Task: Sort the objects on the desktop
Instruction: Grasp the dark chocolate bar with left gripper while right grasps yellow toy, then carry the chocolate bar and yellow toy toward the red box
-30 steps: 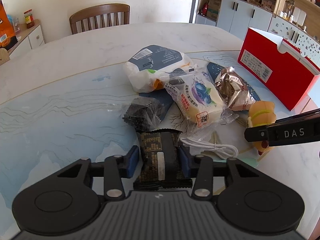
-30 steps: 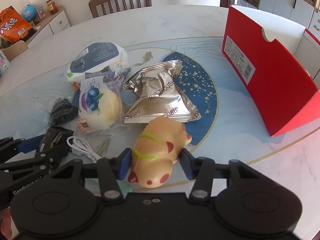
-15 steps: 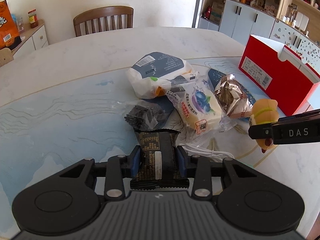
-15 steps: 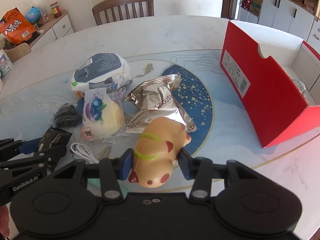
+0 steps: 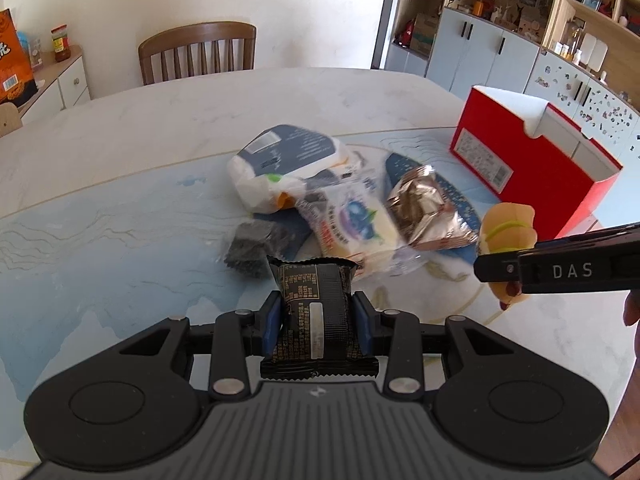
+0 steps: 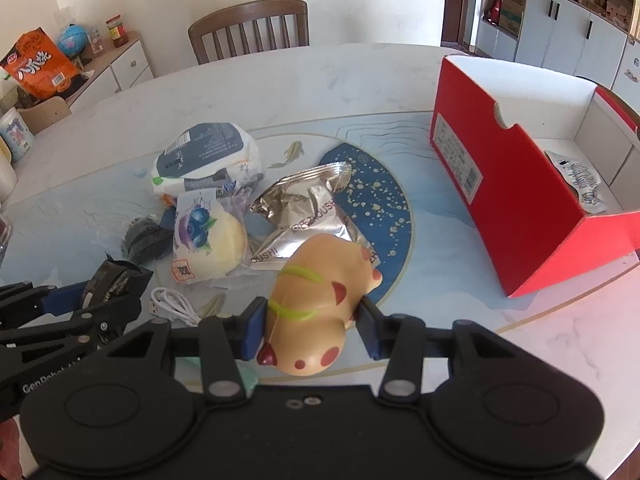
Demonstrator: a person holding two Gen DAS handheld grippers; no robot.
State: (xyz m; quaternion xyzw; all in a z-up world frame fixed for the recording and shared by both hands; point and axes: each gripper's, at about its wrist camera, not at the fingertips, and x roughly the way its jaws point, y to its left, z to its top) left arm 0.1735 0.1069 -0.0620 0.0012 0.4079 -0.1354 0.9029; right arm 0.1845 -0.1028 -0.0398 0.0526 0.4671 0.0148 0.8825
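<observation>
Rising since before, both tongs (image 5: pixel 316 322) (image 6: pixel 312 324) carry items.

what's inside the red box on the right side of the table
In the right wrist view, the red box stands open with a white lining. One white printed packet lies at its near end. The tall red front wall hides the rest of the floor.

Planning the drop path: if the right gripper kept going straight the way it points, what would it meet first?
Probably the silver foil snack packet, lying right beyond the squishy toy held by the right gripper; depth is uncertain.
</observation>
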